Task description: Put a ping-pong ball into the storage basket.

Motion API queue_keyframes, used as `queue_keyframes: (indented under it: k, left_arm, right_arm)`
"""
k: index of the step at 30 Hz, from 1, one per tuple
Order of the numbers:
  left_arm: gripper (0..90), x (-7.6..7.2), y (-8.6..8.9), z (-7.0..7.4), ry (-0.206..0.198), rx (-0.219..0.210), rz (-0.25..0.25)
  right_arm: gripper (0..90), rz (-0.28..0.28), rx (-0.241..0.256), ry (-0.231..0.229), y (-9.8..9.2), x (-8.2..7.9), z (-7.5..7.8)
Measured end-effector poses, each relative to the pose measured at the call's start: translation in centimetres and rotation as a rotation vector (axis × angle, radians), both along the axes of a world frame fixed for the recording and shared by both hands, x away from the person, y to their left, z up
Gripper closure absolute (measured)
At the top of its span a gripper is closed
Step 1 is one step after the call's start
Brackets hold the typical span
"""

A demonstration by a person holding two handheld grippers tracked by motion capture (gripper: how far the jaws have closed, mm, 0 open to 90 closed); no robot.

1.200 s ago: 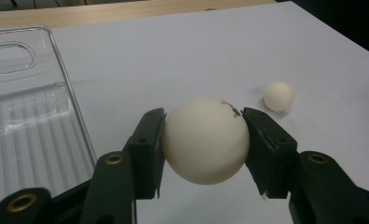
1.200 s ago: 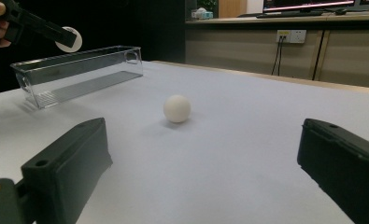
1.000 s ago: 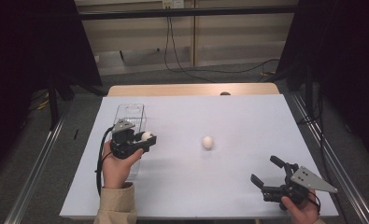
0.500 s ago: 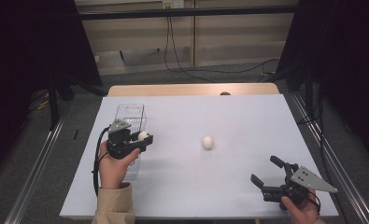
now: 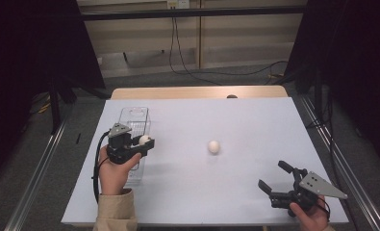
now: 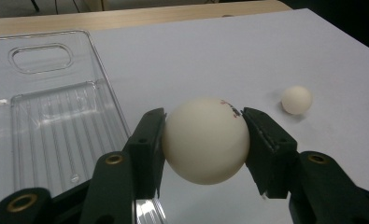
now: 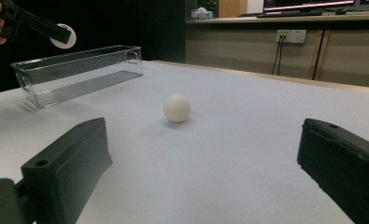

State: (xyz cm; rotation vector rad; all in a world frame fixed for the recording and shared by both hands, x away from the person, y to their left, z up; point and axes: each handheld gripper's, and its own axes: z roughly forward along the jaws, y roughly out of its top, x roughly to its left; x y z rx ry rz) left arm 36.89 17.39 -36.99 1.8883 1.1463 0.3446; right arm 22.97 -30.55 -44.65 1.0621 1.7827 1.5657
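My left gripper (image 5: pixel 143 142) (image 6: pixel 204 140) is shut on a white ball (image 5: pixel 144 140) (image 6: pixel 204 141) with a small red and black mark, held in the air at the right edge of a clear plastic bin (image 5: pixel 134 126) (image 6: pixel 46 116). From the right gripper view the held ball (image 7: pixel 63 36) shows above the bin (image 7: pixel 79 70). A second white ball (image 5: pixel 214 147) (image 6: pixel 296 99) (image 7: pixel 176 108) rests on the white table's middle. My right gripper (image 5: pixel 278 177) (image 7: pixel 205 172) stands open near the table's front right, jaws wide apart, pointing toward the loose ball with nothing between them.
The white tabletop (image 5: pixel 245 120) ends at a wooden strip (image 5: pixel 197 92) along the far edge. Metal rails (image 5: pixel 38 168) run beside the table on both sides. Cables (image 5: pixel 187 57) lie on the floor beyond.
My left gripper with the ball has drifted slightly left and toward the person, closer over the bin's edge. The right gripper and the loose ball have stayed put.
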Motion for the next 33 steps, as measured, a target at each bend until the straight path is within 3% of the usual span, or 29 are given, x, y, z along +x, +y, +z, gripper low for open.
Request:
queue_keyframes:
  k: [33]
  left_arm:
    - [51.1, -0.2, 1.8, 0.1, -0.008, -0.006, 0.049]
  right_arm:
    - [1.8, 0.001, 0.000, -0.001, 0.0, 0.0, 0.0]
